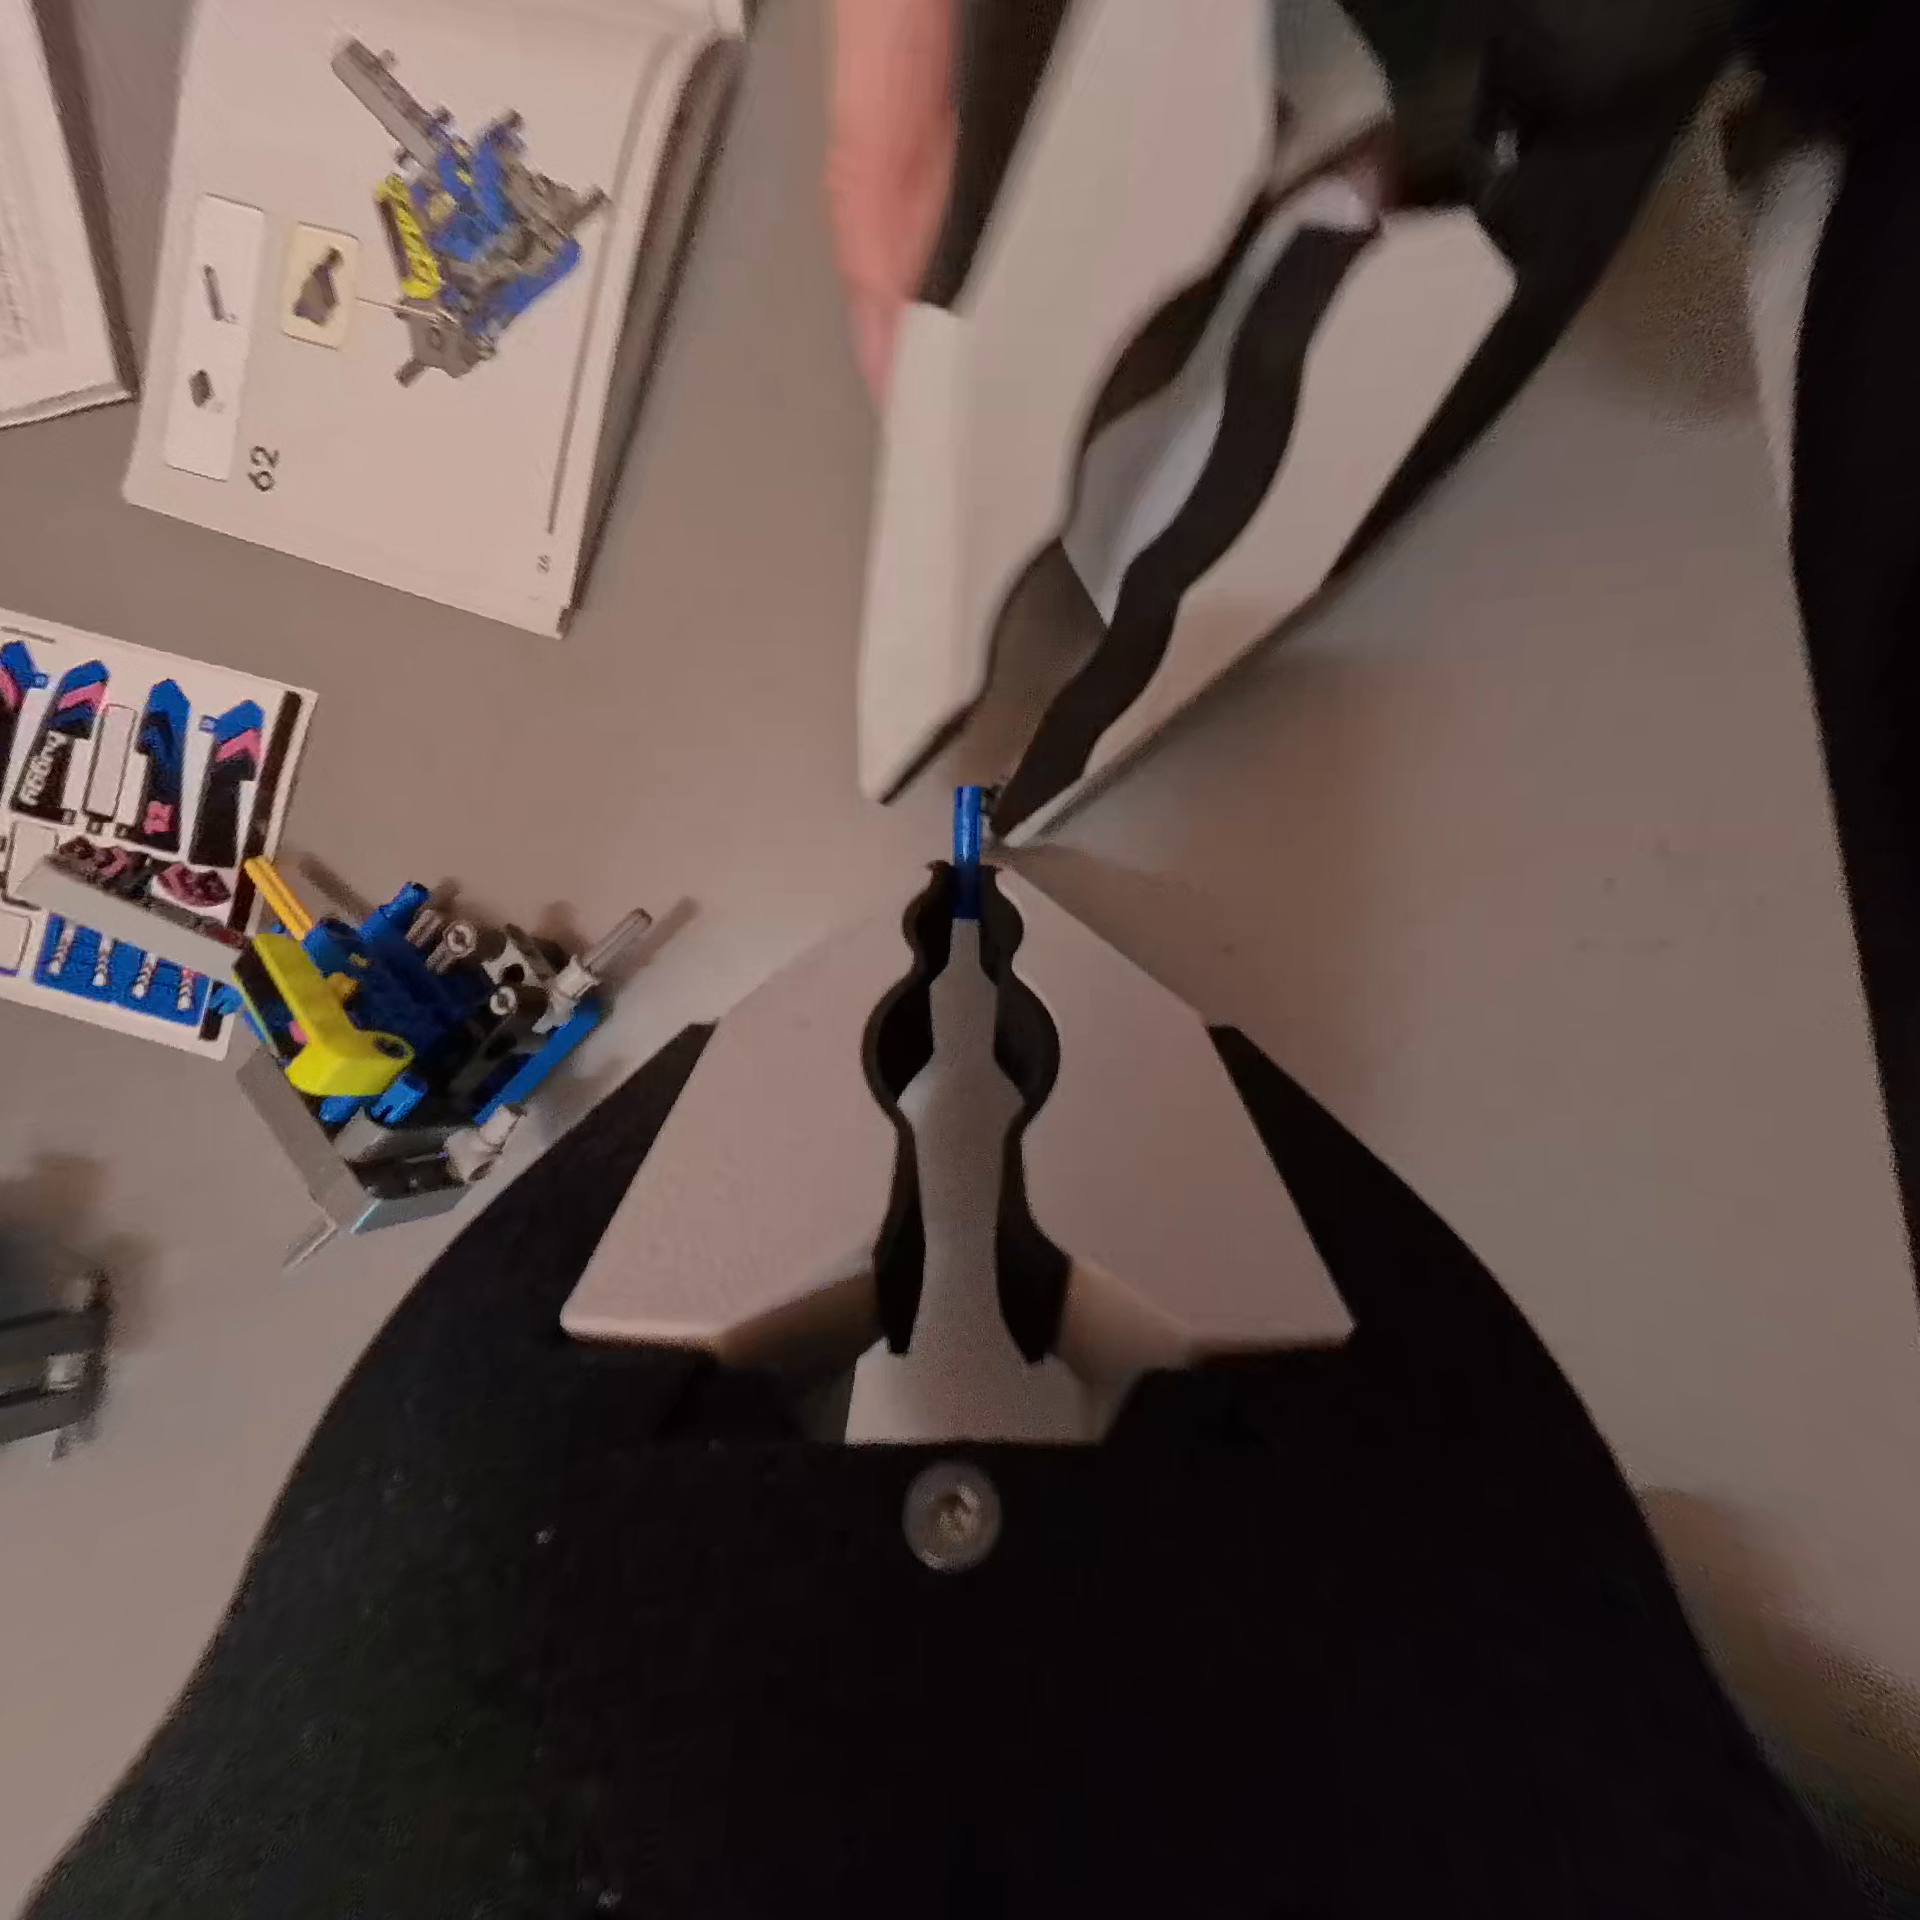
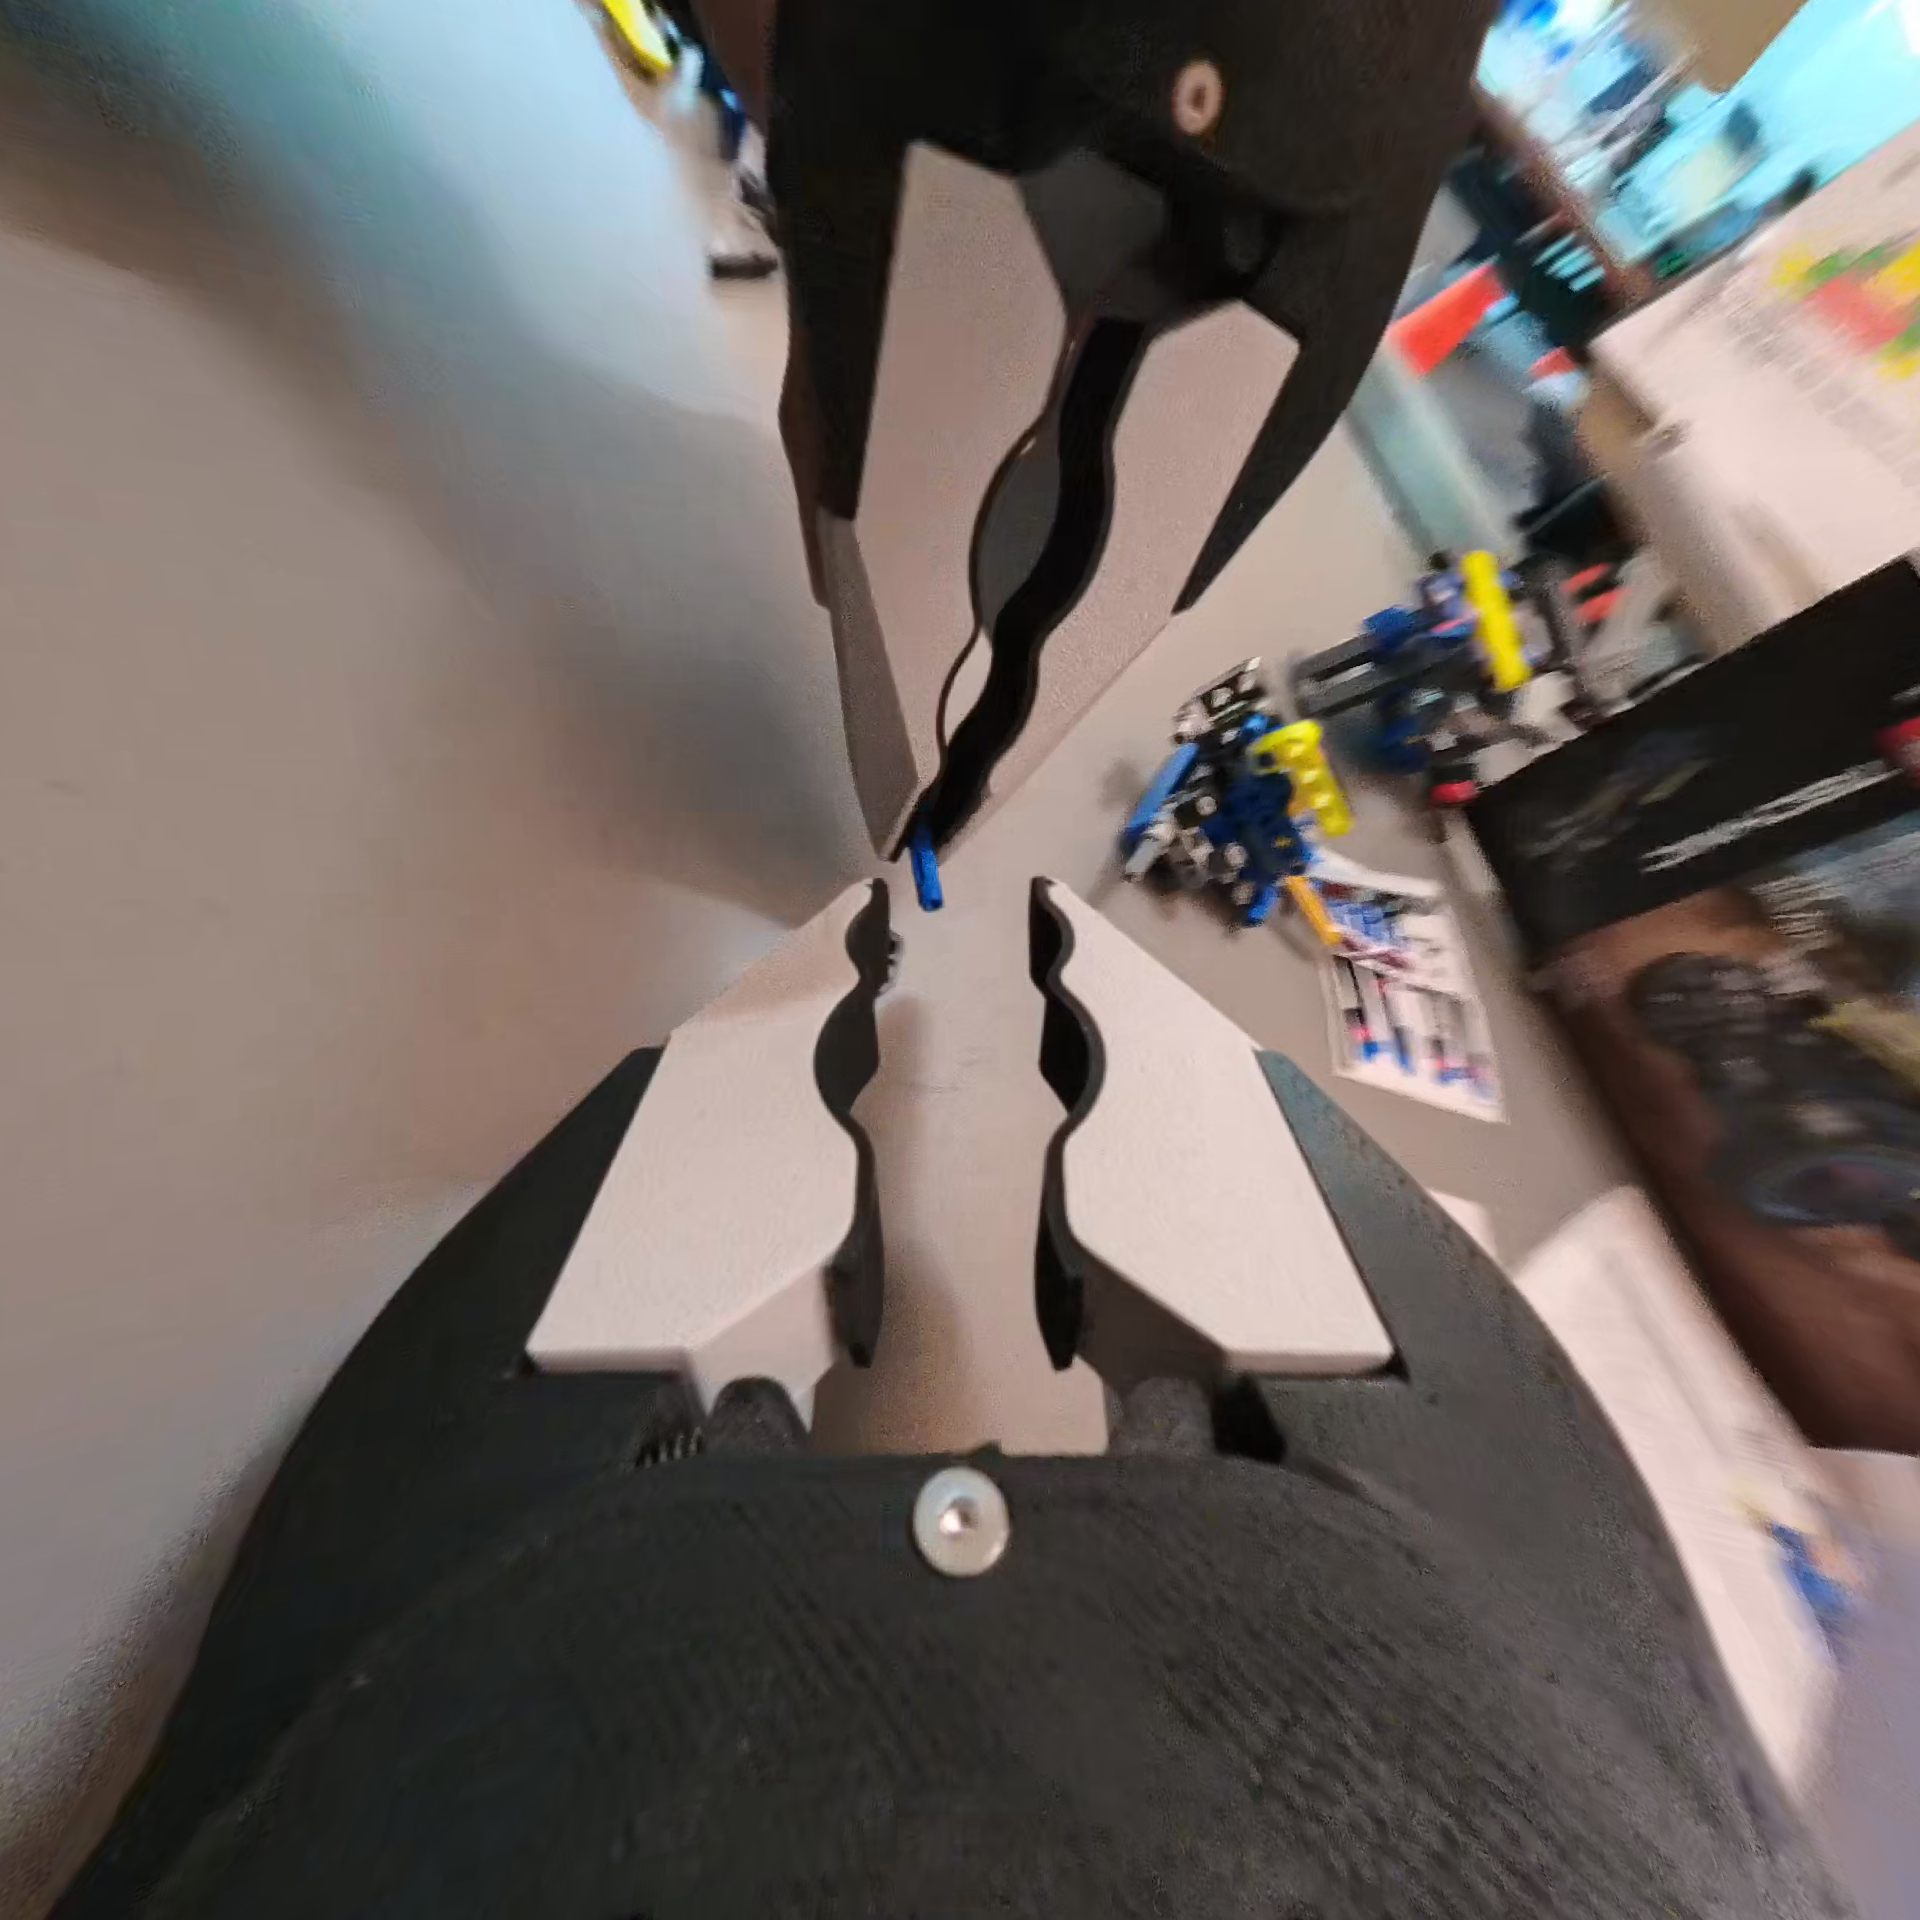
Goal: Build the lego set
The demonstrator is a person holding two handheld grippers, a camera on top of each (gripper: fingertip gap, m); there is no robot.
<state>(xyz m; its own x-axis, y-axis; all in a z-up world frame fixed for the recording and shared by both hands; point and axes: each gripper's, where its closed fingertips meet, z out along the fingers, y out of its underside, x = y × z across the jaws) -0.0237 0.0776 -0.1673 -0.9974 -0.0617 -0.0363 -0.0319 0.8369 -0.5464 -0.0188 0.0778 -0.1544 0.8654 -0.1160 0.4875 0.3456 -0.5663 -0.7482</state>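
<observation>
My left gripper (image 1: 966,883) is shut on a small blue pin (image 1: 968,831), which sticks out past its tips, above the grey table. In the right wrist view the left gripper (image 2: 920,821) comes down from the top with the blue pin (image 2: 925,868) at its tips. My right gripper (image 2: 961,894) is open and empty, with its tips just below the pin. In the left wrist view the right gripper (image 1: 940,805) reaches in from the upper right and meets the pin tip to tip. The blue and yellow lego model (image 1: 416,1018) lies on the table to the left.
An open instruction booklet (image 1: 416,291) and a sticker sheet (image 1: 135,810) lie left of the model. In the right wrist view the model (image 2: 1236,800), a second lego assembly (image 2: 1455,644) and a dark box (image 2: 1714,769) are to the right. A hand (image 1: 894,208) shows at the top. Less than 4 cm separates the two grippers' tips.
</observation>
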